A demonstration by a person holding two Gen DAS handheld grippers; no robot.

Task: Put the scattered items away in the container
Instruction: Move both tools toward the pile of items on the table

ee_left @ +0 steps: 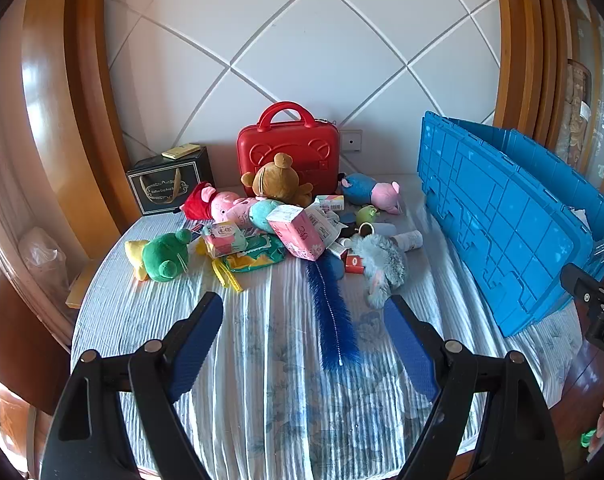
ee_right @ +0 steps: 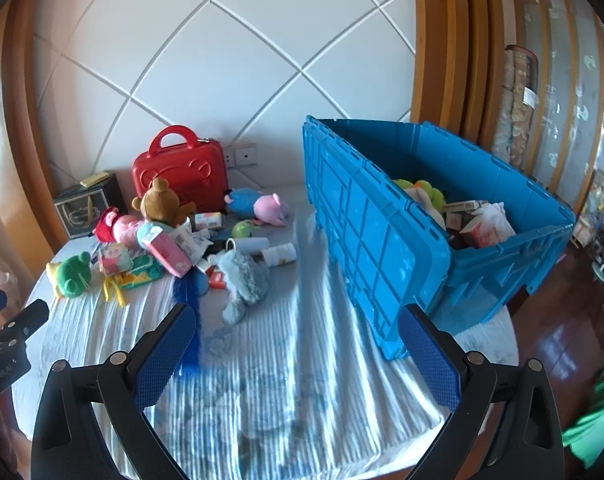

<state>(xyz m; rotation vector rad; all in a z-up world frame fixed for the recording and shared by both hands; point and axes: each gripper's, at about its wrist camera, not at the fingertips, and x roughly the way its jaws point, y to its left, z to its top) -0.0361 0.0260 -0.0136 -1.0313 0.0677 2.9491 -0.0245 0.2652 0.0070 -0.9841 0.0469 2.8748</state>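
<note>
Left tongs (ee_left: 304, 312): spread wide, holding nothing, positioned above the striped cloth (ee_left: 269, 360) that covers the surface. Right tongs (ee_right: 297, 322): spread wide, holding nothing, positioned above the same cloth, with the right finger close in front of the crate's near corner.

Container: a blue plastic crate (ee_right: 502, 248) stands at the right side of the surface. Its hinged lid flap (ee_right: 366, 232) hangs open on the side facing the scattered items. The crate already holds several things, including a yellow-green soft toy (ee_right: 426, 192) and some small boxes (ee_right: 466, 210).

Scattered items: these lie in a loose pile to the left of the crate, well apart from both tongs.
- A blue bottle brush (ee_left: 332, 316) lies lengthwise, its tip nearest the left tongs.
- A grey plush toy (ee_left: 382, 268) lies just right of the brush.
- A green frog toy (ee_left: 163, 256) lies at the left edge of the pile.
- A pink tissue pack (ee_left: 299, 236) leans in the middle of the pile.
- A brown bear (ee_left: 275, 182) sits against a red case (ee_left: 289, 140) standing by the wall.
- A blue and pink plush toy (ee_left: 372, 192) lies right of the case.
- A white bottle (ee_left: 408, 240) lies on its side near the grey toy.

A black gift box (ee_left: 167, 186) stands in the far left corner.
</note>
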